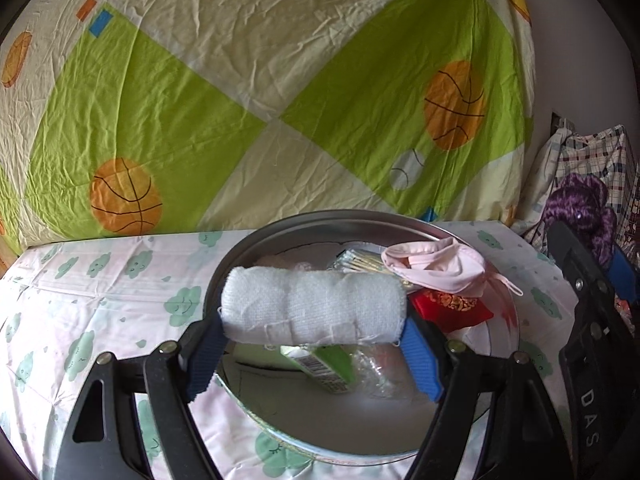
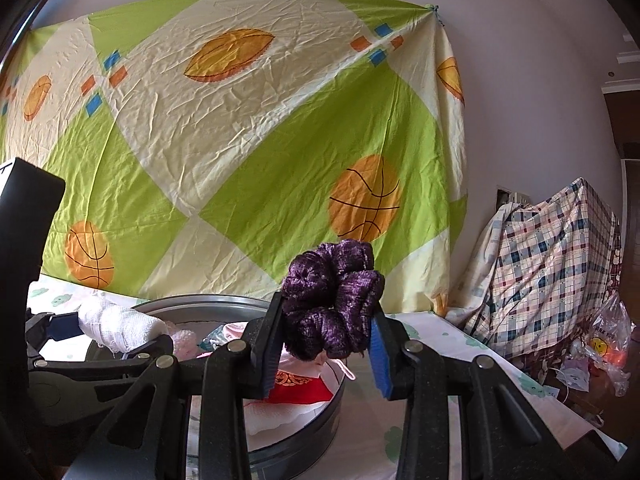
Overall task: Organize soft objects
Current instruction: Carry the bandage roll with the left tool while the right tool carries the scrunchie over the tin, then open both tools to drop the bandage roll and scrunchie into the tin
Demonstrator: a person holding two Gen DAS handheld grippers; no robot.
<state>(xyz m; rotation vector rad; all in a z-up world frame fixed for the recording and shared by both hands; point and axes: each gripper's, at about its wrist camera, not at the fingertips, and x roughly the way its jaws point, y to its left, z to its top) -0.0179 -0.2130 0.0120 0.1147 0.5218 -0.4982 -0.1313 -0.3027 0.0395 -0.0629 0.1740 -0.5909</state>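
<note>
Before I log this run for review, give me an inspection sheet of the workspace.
Surface: cloud-print sheet.
Job's things: white rolled towel and purple scrunchie, both held above the round metal tin.
Clutter: pink cloth, red pouch, green carton in the tin.
Grippers: left gripper shut on towel; right gripper shut on scrunchie.
Cables: nothing seen.
Surroundings: basketball-print sheet on wall, plaid-covered pile.

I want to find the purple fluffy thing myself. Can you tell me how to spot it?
Find the big green sheet with basketballs hanging on the wall. Below it, above the round tin, the right gripper pinches the scrunchie. It is the only dark purple, ruffled ring; the roll nearby is white.
</note>
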